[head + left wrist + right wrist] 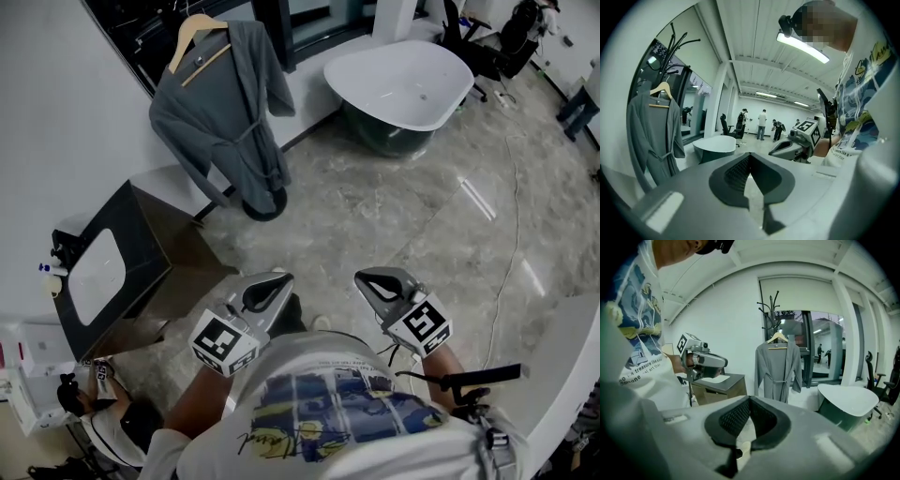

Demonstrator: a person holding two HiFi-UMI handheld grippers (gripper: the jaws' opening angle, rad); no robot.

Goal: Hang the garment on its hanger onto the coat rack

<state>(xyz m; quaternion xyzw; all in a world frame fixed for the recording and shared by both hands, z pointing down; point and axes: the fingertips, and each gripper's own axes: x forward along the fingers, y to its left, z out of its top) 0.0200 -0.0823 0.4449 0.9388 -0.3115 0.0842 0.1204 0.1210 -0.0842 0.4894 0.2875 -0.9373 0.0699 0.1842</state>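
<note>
A grey robe [228, 117] hangs on a wooden hanger [192, 37] from the black coat rack [675, 42] by the white wall. The robe [778, 371] and its hanger [777, 337] also show in the right gripper view, the robe [654, 136] at the left of the left gripper view. My left gripper [270, 289] and right gripper [380, 283] are held close to my chest, well away from the robe. Both are shut, with nothing between the jaws. Each shows in the other's view: right gripper [797, 143], left gripper [705, 361].
A white bathtub [398, 84] stands at the back right. A dark cabinet with a white basin [112, 267] sits at the left, close to the robe. A cable [511, 216] runs over the marble floor. Several people [761, 124] stand far off.
</note>
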